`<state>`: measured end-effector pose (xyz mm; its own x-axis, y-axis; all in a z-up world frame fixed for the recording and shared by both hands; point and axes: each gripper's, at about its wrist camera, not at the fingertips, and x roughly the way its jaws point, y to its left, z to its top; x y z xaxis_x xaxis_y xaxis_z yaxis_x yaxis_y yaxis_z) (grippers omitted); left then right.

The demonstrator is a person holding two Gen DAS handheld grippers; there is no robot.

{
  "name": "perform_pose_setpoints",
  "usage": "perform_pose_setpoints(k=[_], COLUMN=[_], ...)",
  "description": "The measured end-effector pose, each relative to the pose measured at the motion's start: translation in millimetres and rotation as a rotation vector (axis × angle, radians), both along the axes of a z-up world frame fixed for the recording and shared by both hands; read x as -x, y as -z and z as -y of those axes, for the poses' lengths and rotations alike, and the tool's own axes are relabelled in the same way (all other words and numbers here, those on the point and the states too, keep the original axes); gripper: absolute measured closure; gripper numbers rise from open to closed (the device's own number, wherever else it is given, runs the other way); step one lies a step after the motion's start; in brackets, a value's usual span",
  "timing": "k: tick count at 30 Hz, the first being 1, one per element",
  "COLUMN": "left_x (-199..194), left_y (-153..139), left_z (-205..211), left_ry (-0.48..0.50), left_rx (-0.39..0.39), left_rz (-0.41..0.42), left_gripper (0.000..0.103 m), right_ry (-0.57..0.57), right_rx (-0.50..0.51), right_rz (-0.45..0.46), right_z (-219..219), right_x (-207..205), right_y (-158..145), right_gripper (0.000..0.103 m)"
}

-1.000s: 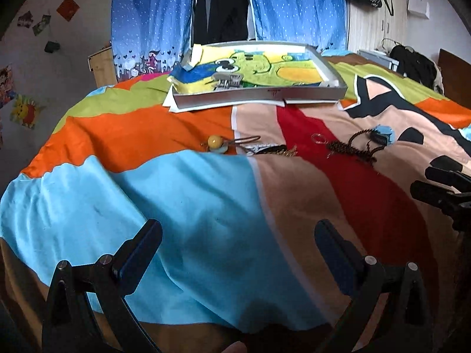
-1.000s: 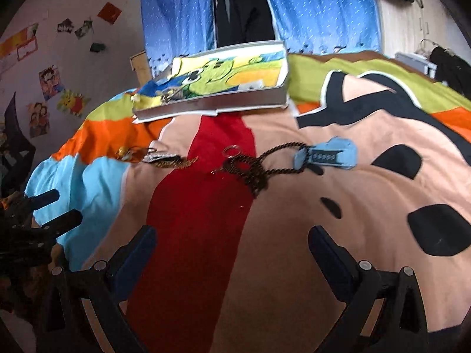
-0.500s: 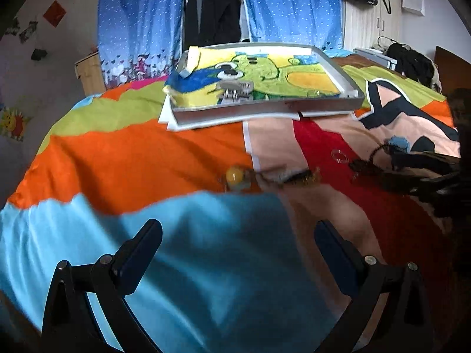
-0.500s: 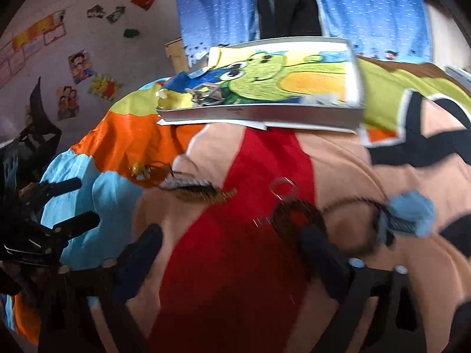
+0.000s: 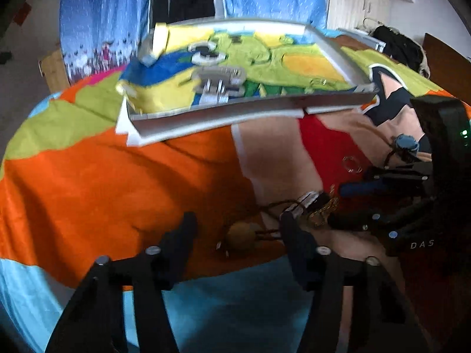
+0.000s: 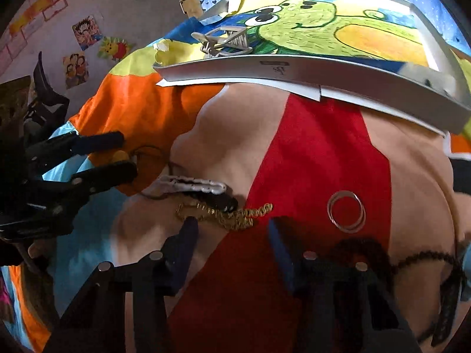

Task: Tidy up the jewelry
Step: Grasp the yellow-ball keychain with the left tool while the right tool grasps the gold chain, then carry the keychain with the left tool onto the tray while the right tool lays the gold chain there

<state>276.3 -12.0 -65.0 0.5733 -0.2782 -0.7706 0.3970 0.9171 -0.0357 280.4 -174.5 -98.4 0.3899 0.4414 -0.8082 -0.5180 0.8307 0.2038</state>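
Barely begun: only a hair claw [image 6: 225, 39] lies in the tray [image 6: 323, 72]. On the bed [image 6: 309, 153] remain a gold chain [image 6: 226, 214], ring [image 6: 346, 211], bead [image 5: 241, 235] and dark necklace [image 6: 424, 257]. Left gripper [image 5: 235, 229] and right gripper [image 6: 232, 232] have just been closing, jaws half-spread, pinching nothing yet.

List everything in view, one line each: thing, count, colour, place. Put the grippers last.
bedspread: one, patches of orange, red, tan, light blue and green, under everything.
tray: one, white rim, green cartoon picture inside, at the far side of the bed.
hair claw clip: one, grey, inside the tray at its left.
bead pendant: one, yellow-brown, on a dark cord, between the left gripper's fingers.
gold chain: one, gold, just ahead of the right gripper.
hair clip: one, white, beside the gold chain.
rings: two thin, silver, stacked, on the red patch.
beaded necklace: one, dark, by the right gripper.
left gripper: black, jaws just closing, pads not yet on the pendant.
right gripper: black, jaws just closing around the chain.
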Motion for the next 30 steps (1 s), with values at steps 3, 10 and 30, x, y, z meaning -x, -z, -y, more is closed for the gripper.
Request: perform_pose_setpoints(k=[3, 10, 30], left_x=[-4.1, -1.1, 56.2], left_y=[7.1, 6.2, -25.1], left_z=[-2.8, -4.1, 0.6], left_ry=[-0.011, -0.031, -0.079], left_rx=[0.002, 0.006, 0.044], left_rz=[-0.048, -0.067, -0.032], left_gripper=[0.08, 0.082, 0.083], right_ry=[-0.015, -0.033, 0.023], right_rx=[0.024, 0.032, -0.053], right_rz=[-0.006, -0.011, 0.035], right_z=[-5.1, -5.4, 14.6], right_x=[-3.2, 1.2, 45.4], right_y=[3.0, 4.3, -40.1], right_gripper=[0.057, 0.076, 0.099])
